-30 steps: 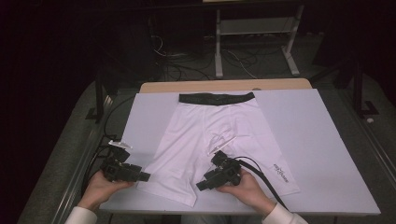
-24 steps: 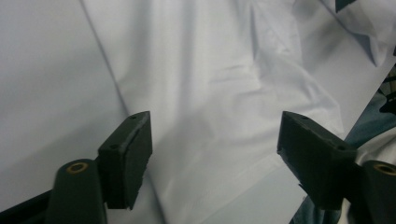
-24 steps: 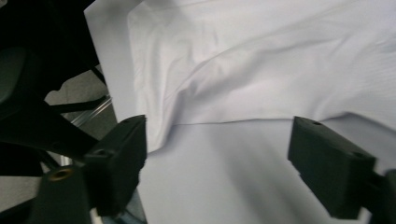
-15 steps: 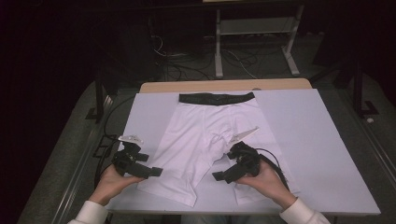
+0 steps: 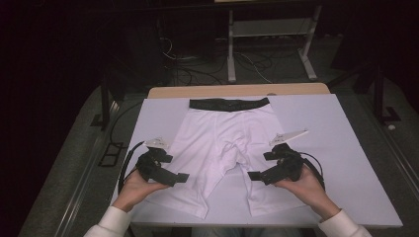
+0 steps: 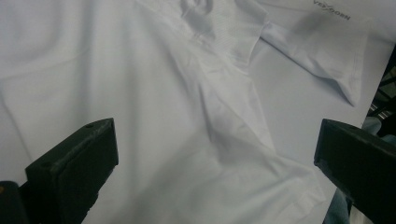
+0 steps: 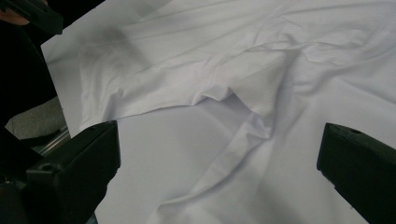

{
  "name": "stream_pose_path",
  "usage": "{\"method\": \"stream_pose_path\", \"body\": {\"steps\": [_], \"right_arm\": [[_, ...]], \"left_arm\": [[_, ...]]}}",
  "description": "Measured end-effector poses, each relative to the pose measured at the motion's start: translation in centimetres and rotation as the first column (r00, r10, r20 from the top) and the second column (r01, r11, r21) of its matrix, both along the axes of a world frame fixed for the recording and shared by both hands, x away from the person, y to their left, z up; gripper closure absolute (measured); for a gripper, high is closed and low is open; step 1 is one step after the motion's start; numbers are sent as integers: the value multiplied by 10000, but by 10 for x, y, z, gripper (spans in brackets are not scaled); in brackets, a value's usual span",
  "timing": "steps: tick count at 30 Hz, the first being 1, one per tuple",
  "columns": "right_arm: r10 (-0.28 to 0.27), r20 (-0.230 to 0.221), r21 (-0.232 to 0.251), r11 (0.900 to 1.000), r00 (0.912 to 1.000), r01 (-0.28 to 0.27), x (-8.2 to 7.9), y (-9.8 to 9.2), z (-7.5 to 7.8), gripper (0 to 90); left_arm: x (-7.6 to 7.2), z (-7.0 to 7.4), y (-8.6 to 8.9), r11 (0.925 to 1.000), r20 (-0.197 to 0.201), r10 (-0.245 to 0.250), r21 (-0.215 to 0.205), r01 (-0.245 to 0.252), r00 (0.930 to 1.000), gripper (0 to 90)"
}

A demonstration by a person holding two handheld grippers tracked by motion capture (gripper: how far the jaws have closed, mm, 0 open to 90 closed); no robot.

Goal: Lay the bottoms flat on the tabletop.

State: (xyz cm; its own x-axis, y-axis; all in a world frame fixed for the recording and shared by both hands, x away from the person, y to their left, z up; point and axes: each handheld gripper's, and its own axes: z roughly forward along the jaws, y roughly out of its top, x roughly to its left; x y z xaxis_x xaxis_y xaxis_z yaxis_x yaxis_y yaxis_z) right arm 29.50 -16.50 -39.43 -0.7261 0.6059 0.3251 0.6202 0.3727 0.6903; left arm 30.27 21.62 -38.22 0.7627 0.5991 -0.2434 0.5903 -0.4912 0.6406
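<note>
A pair of white shorts [image 5: 222,143] with a black waistband [image 5: 230,103] lies flat on the table, legs toward the person. My left gripper [image 5: 180,177] hovers over the left leg, pointing inward. My right gripper [image 5: 254,175] hovers over the right leg, facing it. In the left gripper view the jaws [image 6: 215,140] stand wide above the wrinkled cloth [image 6: 140,70], and nothing is pinched. In the right gripper view the jaws [image 7: 219,140] are spread over the crotch fold [image 7: 233,46]. Both grippers' jaws have just been opening, with only cloth lying below them.
A white cover [image 5: 346,148] spans the table, with a wooden strip [image 5: 237,91] along the far edge. A pale metal frame [image 5: 267,34] and loose cables [image 5: 197,74] stand on the dark floor behind. The left gripper's jaw [image 7: 32,14] shows in the right gripper view's top left corner.
Both hands have moved to the right and a little farther up the table. Both pairs of jaws now stand wider. The shorts' legs lie flat and spread.
</note>
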Motion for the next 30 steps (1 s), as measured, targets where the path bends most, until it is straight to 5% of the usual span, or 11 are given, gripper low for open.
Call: {"method": "stream_pose_path", "body": {"steps": [21,30], "right_arm": [[-1281,397,552,9905,9910,1258,-12,-62,-10,0],[-1579,504,675,9857,9862,1544,-18,-77,-19,0]], "left_arm": [[-2,-13,-47,9945,569,-543,-860,590,9969,0],[-7,-20,-54,9858,978,-254,-1628,412,9949,0]]}}
